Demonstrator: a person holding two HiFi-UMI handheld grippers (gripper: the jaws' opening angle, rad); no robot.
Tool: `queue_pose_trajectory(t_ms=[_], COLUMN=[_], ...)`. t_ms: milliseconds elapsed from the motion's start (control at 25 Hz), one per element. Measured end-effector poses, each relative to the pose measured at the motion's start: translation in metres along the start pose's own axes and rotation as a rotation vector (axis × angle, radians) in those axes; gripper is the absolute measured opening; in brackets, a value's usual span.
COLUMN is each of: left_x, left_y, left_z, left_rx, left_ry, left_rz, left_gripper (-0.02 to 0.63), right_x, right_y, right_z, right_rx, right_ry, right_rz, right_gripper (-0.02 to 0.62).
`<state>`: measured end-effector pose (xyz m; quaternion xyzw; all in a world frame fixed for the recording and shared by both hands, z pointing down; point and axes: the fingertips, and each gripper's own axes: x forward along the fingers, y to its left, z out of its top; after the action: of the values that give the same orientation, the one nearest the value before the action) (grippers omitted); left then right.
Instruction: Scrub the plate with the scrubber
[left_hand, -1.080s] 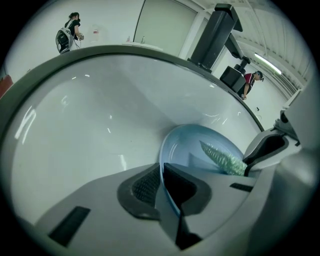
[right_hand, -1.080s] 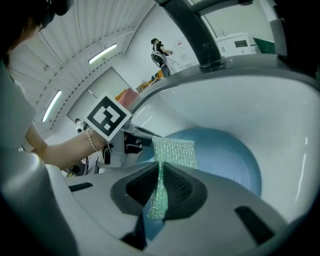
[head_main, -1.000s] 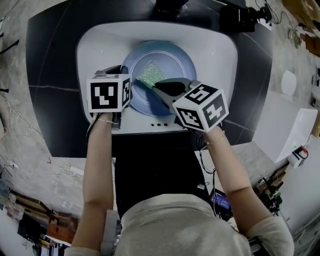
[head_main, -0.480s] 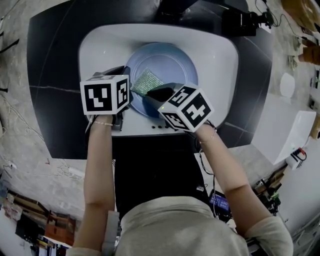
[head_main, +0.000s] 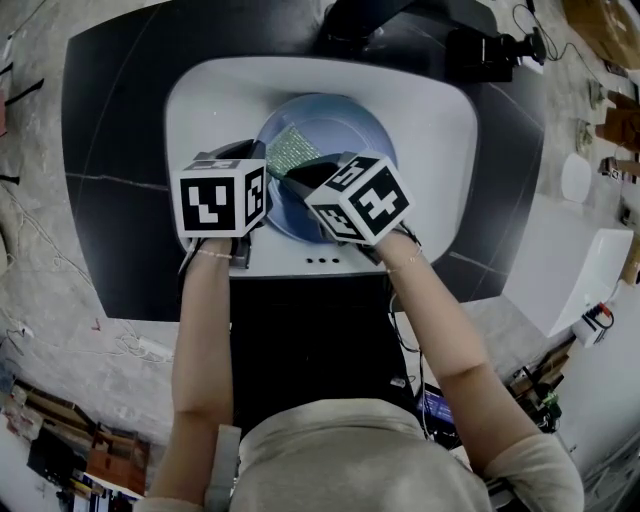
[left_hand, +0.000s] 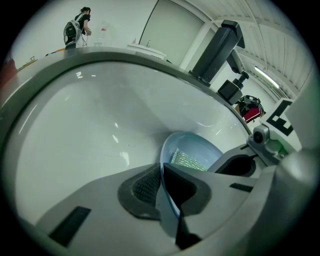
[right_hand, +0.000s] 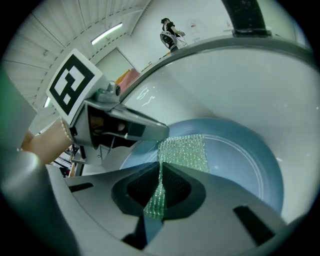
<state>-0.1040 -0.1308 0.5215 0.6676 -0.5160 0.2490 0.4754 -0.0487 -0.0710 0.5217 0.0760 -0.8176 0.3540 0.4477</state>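
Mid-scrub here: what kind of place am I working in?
Probably a lab or workshop with a mock sink station, not a home kitchen: a white basin in a black counter holds the blue plate, with loose cables and gear on the floor around it.

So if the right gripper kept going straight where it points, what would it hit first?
Probably the plate. The right gripper, shut on the scrubber, points along the plate's face, where the scrubber's free end lies; depth is hard to judge.
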Motion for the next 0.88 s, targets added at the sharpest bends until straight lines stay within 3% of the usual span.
queue_pose_trajectory(t_ms=[400,600,880], left_x=[0.0,0.0,0.001], left_y=[0.003,0.004,0.006], left_z=[-0.007,-0.01,-0.012], left_rx=[0.012,-0.049,-0.02], left_ry=[0.015,0.012,0.028], left_rz=[0.006,-0.012,0.006], left_gripper=[0.037,0.037,0.037], right_x=[0.002,-0.004,-0.017], right_y=[-0.041,-0.056,-0.076], right_z=[0.017,0.022,0.007], right_rx=[0.073,0.092,0.071], right_ry=[-0.042,-0.04,0.034], right_rz=[-0.058,-0.088,-0.125], right_gripper=[0.03,0.029,0.029])
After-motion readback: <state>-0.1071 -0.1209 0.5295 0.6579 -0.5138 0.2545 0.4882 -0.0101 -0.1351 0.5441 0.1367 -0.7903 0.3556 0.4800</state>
